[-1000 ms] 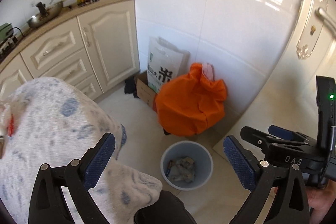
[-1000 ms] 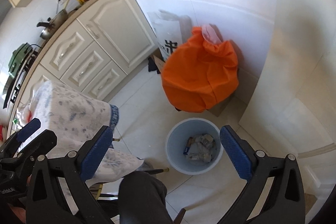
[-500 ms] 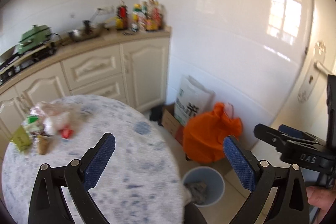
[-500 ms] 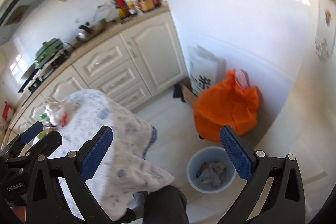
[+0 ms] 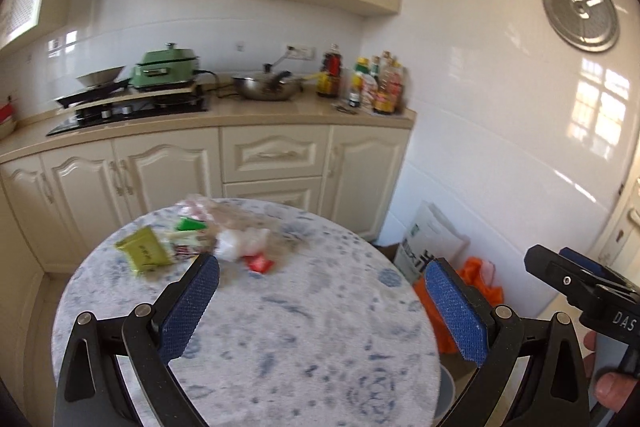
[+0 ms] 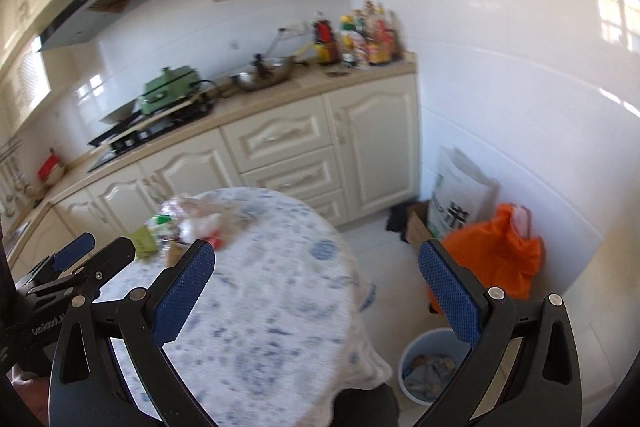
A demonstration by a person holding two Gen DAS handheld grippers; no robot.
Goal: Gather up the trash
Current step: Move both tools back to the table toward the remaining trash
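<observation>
I hold my left gripper point(image 5: 318, 301) and right gripper point(image 6: 316, 293) spread wide, empty. Crinkly wrappers point(image 5: 208, 241) litter the round, blue-mottled tablecloth point(image 5: 280, 339); the bin point(image 6: 430, 367) stands beside the table.

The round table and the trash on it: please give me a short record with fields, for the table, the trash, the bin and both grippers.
table: round table under a white cloth with blue pattern
trash: loose pile on the far left part of the table; yellow-green packet, green wrapper, white crumpled plastic, small red wrapper
bin: light blue bin on the floor to the right of the table, already holding wrappers
left gripper: open, holds nothing, above the table
right gripper: open, holds nothing
beside the bin: orange bag
</observation>
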